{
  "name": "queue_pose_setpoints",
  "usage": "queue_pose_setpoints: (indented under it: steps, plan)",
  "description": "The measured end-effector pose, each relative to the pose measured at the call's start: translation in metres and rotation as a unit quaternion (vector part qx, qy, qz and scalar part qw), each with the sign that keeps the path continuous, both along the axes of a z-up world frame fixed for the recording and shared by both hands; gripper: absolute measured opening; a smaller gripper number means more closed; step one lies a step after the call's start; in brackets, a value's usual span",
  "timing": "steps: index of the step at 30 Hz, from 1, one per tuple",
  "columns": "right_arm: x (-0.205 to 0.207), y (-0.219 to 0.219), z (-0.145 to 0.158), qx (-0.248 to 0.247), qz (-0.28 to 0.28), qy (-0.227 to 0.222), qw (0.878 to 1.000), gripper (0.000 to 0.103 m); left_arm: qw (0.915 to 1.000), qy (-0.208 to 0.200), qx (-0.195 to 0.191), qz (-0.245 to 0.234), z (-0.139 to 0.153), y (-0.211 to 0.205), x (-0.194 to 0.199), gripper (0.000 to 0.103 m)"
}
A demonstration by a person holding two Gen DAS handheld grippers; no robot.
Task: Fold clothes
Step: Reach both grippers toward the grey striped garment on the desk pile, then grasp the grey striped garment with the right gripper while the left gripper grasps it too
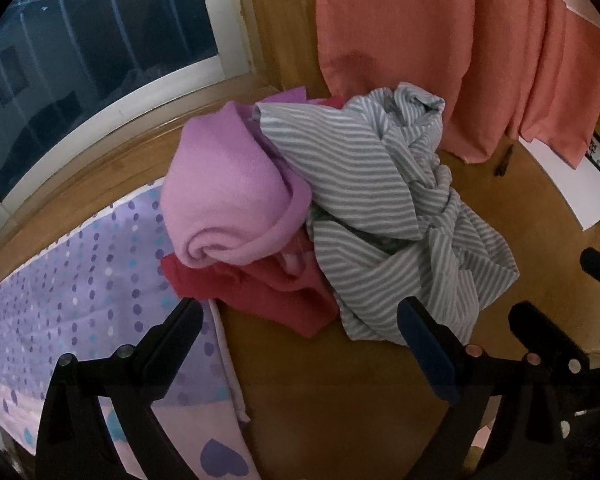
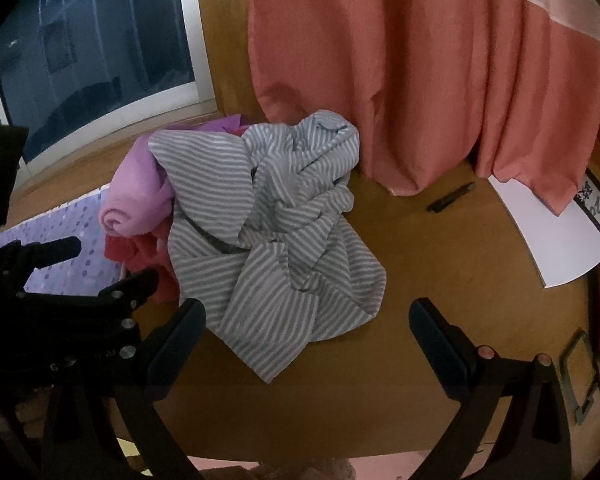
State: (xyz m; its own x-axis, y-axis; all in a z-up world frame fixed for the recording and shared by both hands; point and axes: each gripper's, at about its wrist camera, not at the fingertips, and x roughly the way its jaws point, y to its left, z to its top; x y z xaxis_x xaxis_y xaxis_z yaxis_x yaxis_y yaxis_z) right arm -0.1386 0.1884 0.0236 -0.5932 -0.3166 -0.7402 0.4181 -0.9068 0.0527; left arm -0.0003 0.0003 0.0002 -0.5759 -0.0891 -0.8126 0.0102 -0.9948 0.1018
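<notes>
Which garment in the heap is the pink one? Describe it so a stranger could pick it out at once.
Start at the wooden table below the dark window and find the clothes heap in its middle. The pink garment lies on the heap's window side, on top of a red garment and beside the striped grey garment. It alone is plain, fuzzy and rolled into a soft spiral.

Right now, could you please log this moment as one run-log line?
stage: pre-grasp | left gripper: open, empty | right gripper: open, empty | striped garment: crumpled on table, unfolded
</notes>
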Motion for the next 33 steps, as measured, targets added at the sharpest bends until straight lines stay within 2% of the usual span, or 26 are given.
queue_pose_setpoints:
  steps: [9, 15, 17, 19, 25, 26, 30, 33]
  plan:
    - [-0.045, 0.006, 0.004, 0.006, 0.063, 0.013, 0.998, 0.103, 0.9993, 0.015, -0.012, 0.034, 0.009, 0.016, -0.017, 0.100]
    - [-0.091, 0.002, -0.003, 0.003, 0.103, 0.012, 0.995, 0.103, 0.9967, 0.022, -0.041, 0.067, 0.016, 0.026, -0.055, 0.099]
    - [-0.105, -0.002, -0.010, 0.002, 0.114, 0.004, 0.993, 0.103, 0.9951, 0.014, -0.061, 0.076, 0.014, 0.030, -0.067, 0.099]
    - [-0.120, -0.007, -0.019, 0.001, 0.126, -0.007, 0.992, 0.103, 0.9948, 0.021, -0.055, 0.083, 0.013, 0.029, -0.080, 0.099]
    - [-0.140, -0.034, -0.047, 0.005, 0.178, -0.031, 0.984, 0.103, 0.9913, 0.028, -0.100, 0.080, 0.007, 0.030, -0.110, 0.099]
    - [-0.143, -0.038, -0.051, 0.006, 0.186, -0.035, 0.982, 0.103, 0.9912, 0.014, -0.106, 0.079, 0.002, 0.033, -0.115, 0.099]
    - [-0.153, -0.053, -0.069, 0.016, 0.197, -0.055, 0.979, 0.103, 0.9918, 0.002, -0.101, 0.078, -0.009, 0.034, -0.133, 0.099]
    - [-0.160, -0.057, -0.080, 0.020, 0.194, -0.075, 0.978, 0.103, 0.9933, -0.011, -0.092, 0.070, -0.019, 0.035, -0.145, 0.095]
